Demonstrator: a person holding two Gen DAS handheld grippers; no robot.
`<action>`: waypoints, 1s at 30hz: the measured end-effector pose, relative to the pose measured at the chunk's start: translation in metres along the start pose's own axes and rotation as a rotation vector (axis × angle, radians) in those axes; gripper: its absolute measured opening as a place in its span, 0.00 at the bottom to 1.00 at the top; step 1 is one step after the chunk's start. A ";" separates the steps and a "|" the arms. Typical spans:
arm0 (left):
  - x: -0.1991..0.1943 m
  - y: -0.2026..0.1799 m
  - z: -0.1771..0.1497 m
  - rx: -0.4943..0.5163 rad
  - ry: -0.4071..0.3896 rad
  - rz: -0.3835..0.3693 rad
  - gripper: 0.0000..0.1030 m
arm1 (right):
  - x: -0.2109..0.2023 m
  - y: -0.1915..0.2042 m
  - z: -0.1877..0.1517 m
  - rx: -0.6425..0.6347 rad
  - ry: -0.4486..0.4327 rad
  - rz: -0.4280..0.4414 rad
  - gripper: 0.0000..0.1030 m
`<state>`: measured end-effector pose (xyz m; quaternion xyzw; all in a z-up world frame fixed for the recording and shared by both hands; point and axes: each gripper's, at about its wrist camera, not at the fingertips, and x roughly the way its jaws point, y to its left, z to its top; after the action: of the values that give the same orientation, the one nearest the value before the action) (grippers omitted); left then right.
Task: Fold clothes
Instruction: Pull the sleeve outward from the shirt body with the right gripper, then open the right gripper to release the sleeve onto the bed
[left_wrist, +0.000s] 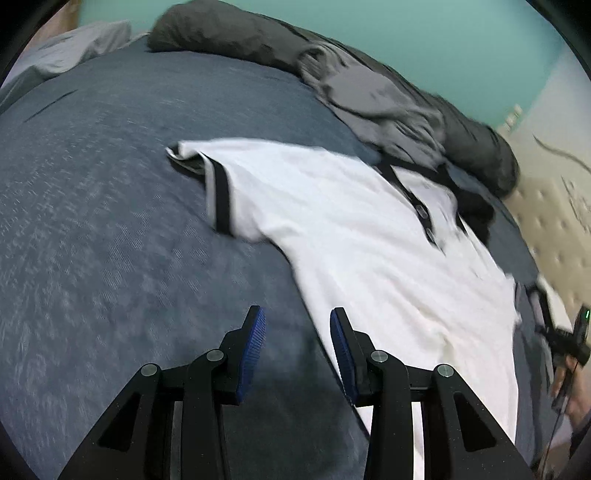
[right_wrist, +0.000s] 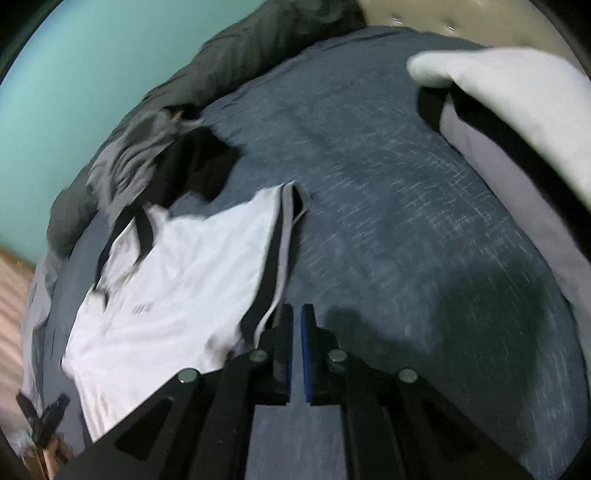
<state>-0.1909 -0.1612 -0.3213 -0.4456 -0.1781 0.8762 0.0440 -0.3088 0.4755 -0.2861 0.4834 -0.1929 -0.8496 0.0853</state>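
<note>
A white polo shirt (left_wrist: 343, 236) is lying flat on the blue bed (left_wrist: 110, 221). The left gripper (left_wrist: 297, 325) is hovering half open, empty; the right gripper (right_wrist: 297, 317) is sitting nearly closed, gripping nothing.

Left claw (left_wrist: 297, 325) pads parted and empty, right claw (right_wrist: 297, 321) pads nearly together, both angled downward

Blue bedspread (left_wrist: 110, 221), grey duvet (left_wrist: 229, 33), white pillow (right_wrist: 517, 85).

Both wrist views tilt down, close over the bed (left_wrist: 110, 221) – left, right sides; sharing the white shirt (left_wrist: 351, 240)
</note>
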 end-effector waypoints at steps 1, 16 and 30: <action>-0.003 -0.006 -0.007 0.012 0.019 -0.010 0.39 | -0.007 0.008 -0.007 -0.023 0.013 0.014 0.09; -0.087 -0.065 -0.087 0.095 0.134 -0.118 0.39 | -0.068 0.088 -0.177 -0.236 0.419 0.171 0.39; -0.145 -0.082 -0.114 0.131 0.116 -0.137 0.42 | -0.073 0.094 -0.246 -0.307 0.493 0.147 0.05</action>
<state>-0.0200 -0.0877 -0.2428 -0.4788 -0.1474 0.8536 0.1431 -0.0645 0.3536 -0.3028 0.6411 -0.0704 -0.7175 0.2631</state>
